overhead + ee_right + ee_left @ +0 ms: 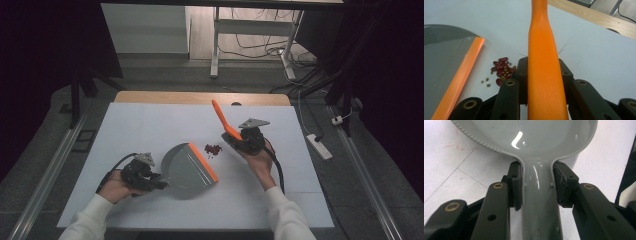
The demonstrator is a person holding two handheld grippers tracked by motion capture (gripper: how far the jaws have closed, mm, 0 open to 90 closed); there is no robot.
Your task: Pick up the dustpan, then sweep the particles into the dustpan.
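A grey dustpan (186,166) with an orange lip (203,162) lies on the white table top, its mouth facing right. My left gripper (156,181) is shut on the dustpan's handle (537,202), pads pressing both sides of it. A small heap of red beans (213,149) with several tiny green ones lies just right of the lip, and the same beans (501,70) lie ahead of my right jaws on their left. My right gripper (239,137) is shut on the orange handle (544,75) of a brush (223,121) that slants up and away; its bristles are hidden.
The white table top (150,125) has a wooden strip (200,97) along its far edge. A desk frame (215,45) and loose cables (260,47) stand on the floor beyond. A power strip (320,146) lies off the right edge.
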